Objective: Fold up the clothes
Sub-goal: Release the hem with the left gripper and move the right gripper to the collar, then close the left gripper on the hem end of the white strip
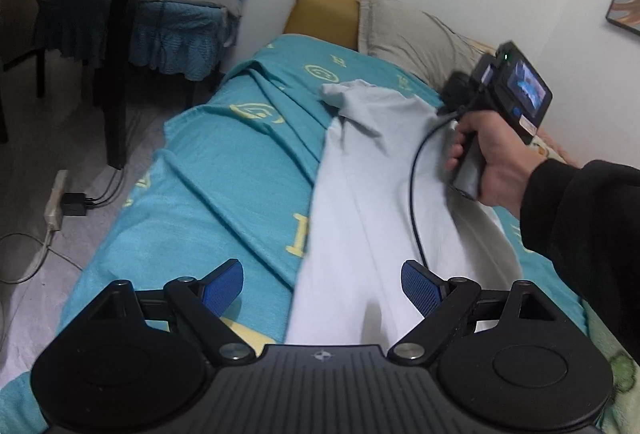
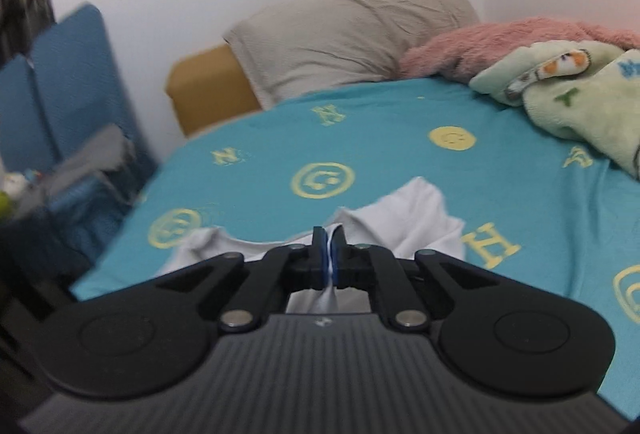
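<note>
A white garment [image 1: 372,193] lies lengthwise on the turquoise bedspread [image 1: 224,169]. My left gripper [image 1: 322,284] is open and empty, its blue pads wide apart just above the garment's near end. My right gripper [image 2: 329,254] is shut on a fold of the white garment [image 2: 416,218], with cloth pinched between its blue pads. In the left wrist view the right gripper body [image 1: 504,101] is held by a hand at the garment's far right edge; its fingertips are hidden there.
A grey pillow [image 2: 348,33] and a tan headboard block [image 2: 204,89] sit at the bed's far end. A pink fluffy blanket [image 2: 500,41] and a green fleece [image 2: 580,97] lie at the right. A blue-covered chair [image 1: 132,29], a black table leg [image 1: 120,45] and a power strip [image 1: 56,201] stand left of the bed.
</note>
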